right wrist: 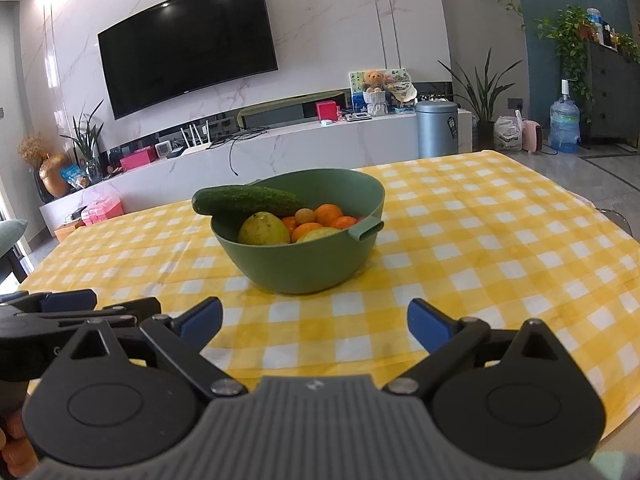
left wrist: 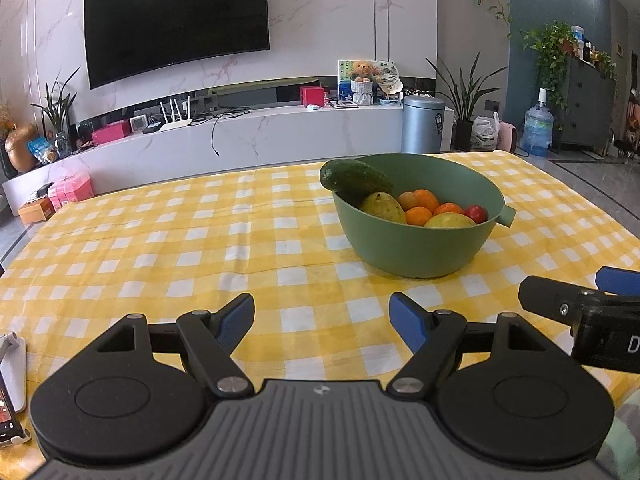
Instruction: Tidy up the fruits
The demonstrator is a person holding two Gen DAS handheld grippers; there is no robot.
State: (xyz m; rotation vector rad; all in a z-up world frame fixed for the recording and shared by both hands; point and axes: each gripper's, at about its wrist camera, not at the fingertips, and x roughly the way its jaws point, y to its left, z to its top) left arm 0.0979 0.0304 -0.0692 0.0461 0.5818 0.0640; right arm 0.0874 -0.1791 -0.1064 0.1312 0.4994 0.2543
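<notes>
We see a table under a yellow-and-white checked cloth (left wrist: 168, 248), and toward its far middle stands a deep green bowl (left wrist: 416, 248) with a small spout-like handle on its rim facing our right. It holds all the fruit. A dark green cucumber (left wrist: 354, 179), knobbly-skinned, lies across the bowl's left rim with one blunt end jutting out past the edge. Beneath it a yellow-green pear-like fruit (left wrist: 383, 206) leans against the inner wall, and a second yellowish fruit (left wrist: 450, 221) sits at the near rim. Between them we count several small oranges (left wrist: 419, 216), a little tan round fruit (left wrist: 408, 200), and one red tomato-like fruit (left wrist: 476, 213) nearest the handle.

Our left gripper (left wrist: 322, 322) hovers low over the cloth, near the bowl and to its left, its blue-padded jaws spread wide with nothing between them. Our right gripper (right wrist: 316, 322) hangs just before the bowl, jaws likewise apart and bare.
</notes>
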